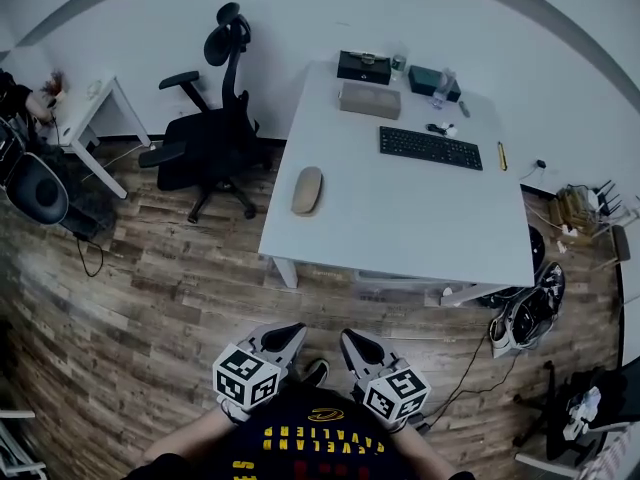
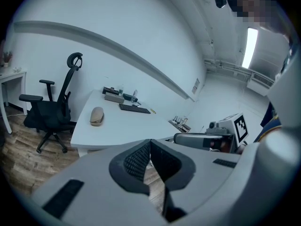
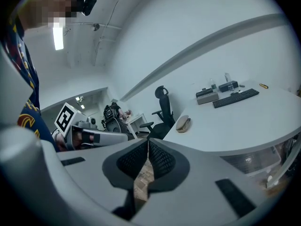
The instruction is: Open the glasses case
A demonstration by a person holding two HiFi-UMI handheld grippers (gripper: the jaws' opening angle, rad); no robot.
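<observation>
The opening is not yet beginning — the glasses case point(image 1: 307, 190) is lying shut near the worktop's point(image 1: 400, 218) left edge, well apart from the left tongs point(image 1: 293, 330) and right tongs point(image 1: 349, 339), both pressed together, empty.

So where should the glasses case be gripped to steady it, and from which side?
Probably across its narrow width near the middle, coming from the desk's near edge. The glasses case lies flat and shut by the desk's left edge, long axis pointing away from the person, so that approach straddles both long sides. The hinge side cannot be told.
</observation>
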